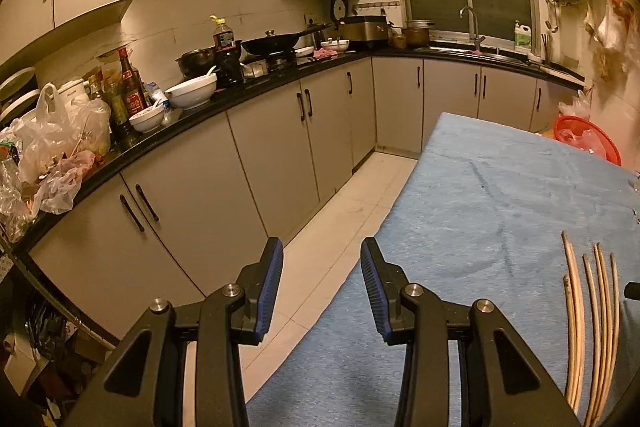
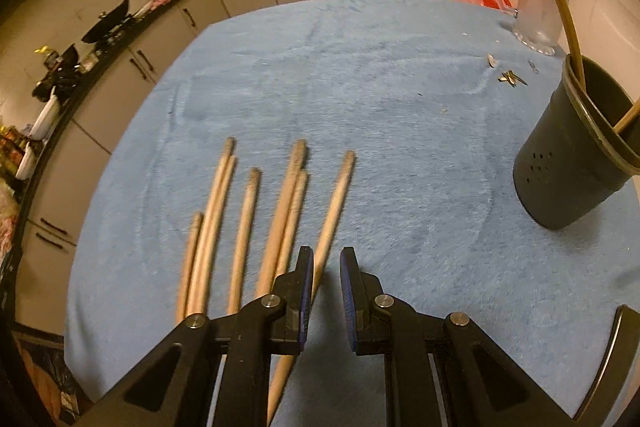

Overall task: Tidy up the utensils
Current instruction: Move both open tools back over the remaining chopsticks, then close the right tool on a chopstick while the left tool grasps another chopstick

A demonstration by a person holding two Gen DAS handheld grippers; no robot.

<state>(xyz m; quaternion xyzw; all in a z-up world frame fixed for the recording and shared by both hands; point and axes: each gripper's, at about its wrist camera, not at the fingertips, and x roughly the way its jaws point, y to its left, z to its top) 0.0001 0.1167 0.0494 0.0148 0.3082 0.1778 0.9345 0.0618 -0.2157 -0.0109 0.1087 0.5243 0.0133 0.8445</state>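
Wooden chopsticks (image 2: 248, 227) lie on blue cloth (image 2: 400, 147); right gripper (image 2: 326, 259) above.

A table covered with a blue cloth (image 2: 360, 99) carried everything. Six wooden chopsticks (image 2: 248, 219) lay side by side on the cloth toward its near edge, roughly parallel, their tips pointing at the far edge; some touched or overlapped each other. A dark perforated utensil holder (image 2: 560, 179) stood upright near the right edge, well apart from the chopsticks. Beyond it, near the far right corner, stood a clear glass mug (image 2: 532, 7) with a handle. A few small scraps (image 2: 510, 78), too small to identify, lay between mug and holder.
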